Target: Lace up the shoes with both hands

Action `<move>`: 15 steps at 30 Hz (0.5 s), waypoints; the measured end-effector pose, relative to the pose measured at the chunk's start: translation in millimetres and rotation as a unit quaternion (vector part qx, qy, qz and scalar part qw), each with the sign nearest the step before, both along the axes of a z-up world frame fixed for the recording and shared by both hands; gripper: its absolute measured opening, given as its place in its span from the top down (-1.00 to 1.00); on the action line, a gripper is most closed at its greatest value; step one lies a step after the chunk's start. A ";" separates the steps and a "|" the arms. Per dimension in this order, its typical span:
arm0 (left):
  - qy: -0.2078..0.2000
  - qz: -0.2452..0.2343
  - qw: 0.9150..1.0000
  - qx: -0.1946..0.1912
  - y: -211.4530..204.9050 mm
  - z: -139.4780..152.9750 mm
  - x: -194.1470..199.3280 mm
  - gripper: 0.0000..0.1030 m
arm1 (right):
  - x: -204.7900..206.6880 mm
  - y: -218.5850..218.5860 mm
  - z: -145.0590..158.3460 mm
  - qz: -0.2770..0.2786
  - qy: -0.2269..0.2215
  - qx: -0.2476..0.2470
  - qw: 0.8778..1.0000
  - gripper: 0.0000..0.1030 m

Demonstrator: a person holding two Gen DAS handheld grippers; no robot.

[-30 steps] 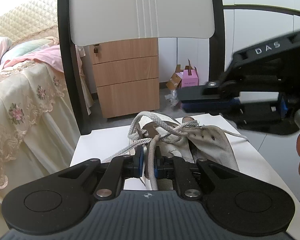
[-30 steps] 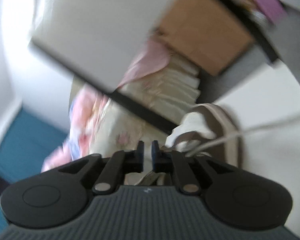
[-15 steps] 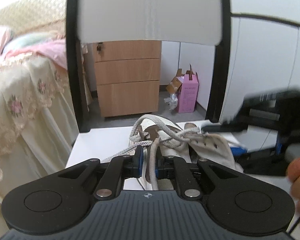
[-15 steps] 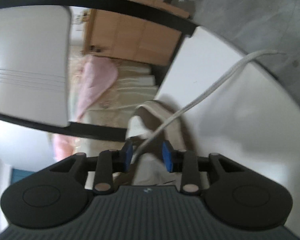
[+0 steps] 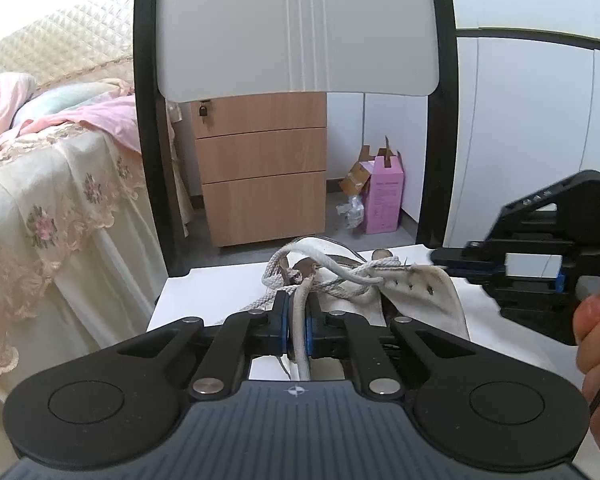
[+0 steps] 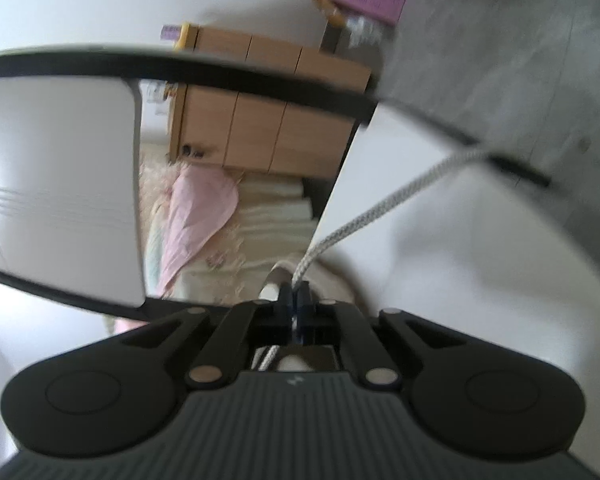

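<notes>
Right tool [image 6: 295,303] now clamped on lace [image 6: 364,222] (earlier open).

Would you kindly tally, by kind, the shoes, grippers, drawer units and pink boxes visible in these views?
Shoe: 1
Grippers: 2, the left gripper closing on a lace, the right gripper shut on another stretch of lace
Drawer unit: 1
Pink box: 1
Total: 5

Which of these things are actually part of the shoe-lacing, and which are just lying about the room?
In the job: white shoe, shoelace, left hand-held gripper, right hand-held gripper, both clamped on lace.

Lying about: wooden drawer cabinet, pink box, bed, chair back.
</notes>
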State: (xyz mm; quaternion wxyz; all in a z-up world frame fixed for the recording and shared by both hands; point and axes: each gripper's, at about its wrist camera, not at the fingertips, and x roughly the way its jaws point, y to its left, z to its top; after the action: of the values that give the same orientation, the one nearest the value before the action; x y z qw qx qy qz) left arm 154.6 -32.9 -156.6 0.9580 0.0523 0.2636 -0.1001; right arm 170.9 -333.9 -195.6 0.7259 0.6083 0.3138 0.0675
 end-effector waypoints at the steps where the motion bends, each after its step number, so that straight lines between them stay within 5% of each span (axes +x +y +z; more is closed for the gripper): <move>1: -0.001 0.000 1.000 0.003 -0.2 0.3 0.7 0.83 | -1.2 -4.8 -0.9 -0.008 0.003 -0.001 1.000 0.96; 7: 0.000 0.001 1.000 0.006 -1.6 0.0 6.2 0.83 | -7.0 -33.6 0.1 -0.043 0.017 -0.060 0.997 0.96; 15: 0.010 -0.004 1.000 -0.011 3.6 3.7 7.3 0.80 | -7.9 -31.7 -7.2 -0.017 0.029 -0.091 0.995 0.95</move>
State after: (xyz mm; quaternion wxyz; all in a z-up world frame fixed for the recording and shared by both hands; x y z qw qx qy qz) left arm 162.0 -29.3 -152.9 0.9554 0.0416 0.2722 -0.1070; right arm 163.0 -365.6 -202.8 0.7697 0.5468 0.3293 0.0083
